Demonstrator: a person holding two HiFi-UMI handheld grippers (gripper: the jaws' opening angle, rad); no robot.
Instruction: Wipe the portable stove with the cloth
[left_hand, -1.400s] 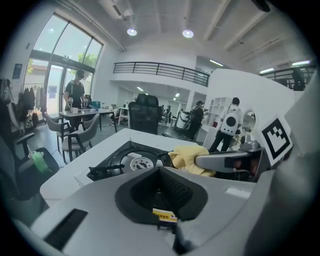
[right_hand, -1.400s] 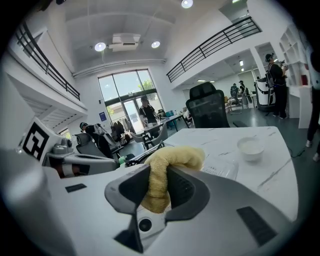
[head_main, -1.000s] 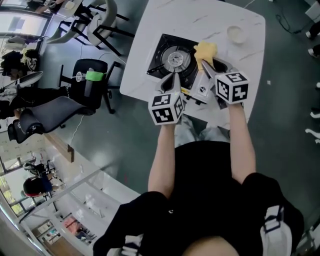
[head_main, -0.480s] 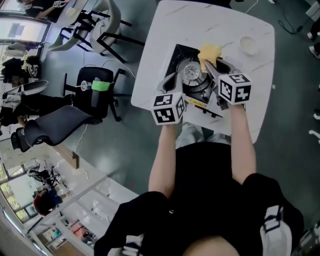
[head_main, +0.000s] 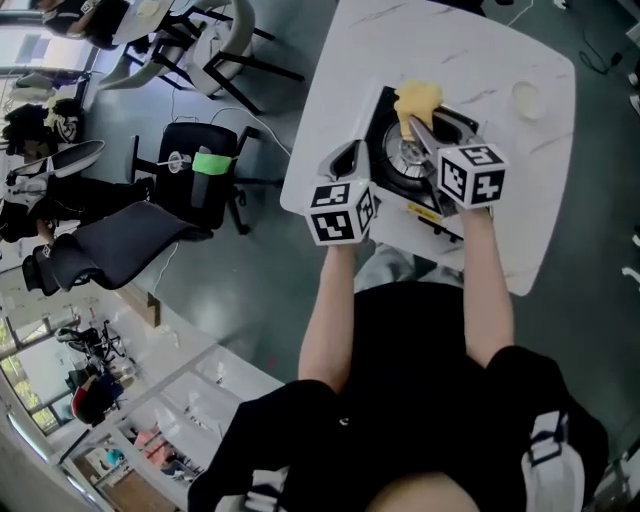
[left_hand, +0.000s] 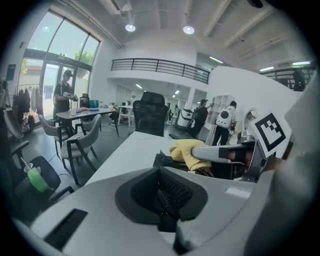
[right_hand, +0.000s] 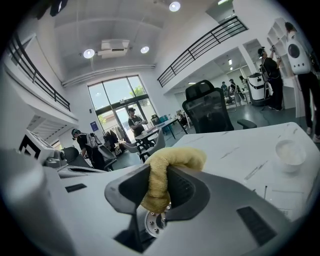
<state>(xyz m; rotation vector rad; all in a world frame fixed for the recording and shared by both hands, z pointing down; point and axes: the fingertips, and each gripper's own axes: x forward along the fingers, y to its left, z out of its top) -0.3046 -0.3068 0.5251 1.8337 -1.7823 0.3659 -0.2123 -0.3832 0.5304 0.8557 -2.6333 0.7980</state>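
Observation:
The black portable stove (head_main: 432, 160) sits on the white marble table (head_main: 500, 50). My right gripper (head_main: 409, 124) is shut on the yellow cloth (head_main: 416, 99) and holds it over the far part of the stove, above the round burner (right_hand: 152, 223). In the right gripper view the cloth (right_hand: 162, 175) hangs folded between the jaws of my right gripper (right_hand: 158, 194). My left gripper (head_main: 347, 153) is shut with nothing in it, just left of the stove near the table's left edge. In the left gripper view my left gripper (left_hand: 161, 192) points at the cloth (left_hand: 186, 149) and the stove (left_hand: 164, 160).
A small white dish (head_main: 527, 98) lies on the table to the right of the stove. Off the table's left edge, a black office chair (head_main: 200, 170) and other chairs (head_main: 230, 40) stand on the floor. People stand further off in the room.
The right gripper has carried the cloth leftward across the stove top. The left gripper, earlier at the stove's near edge, is now off its left side. The head view has shifted.

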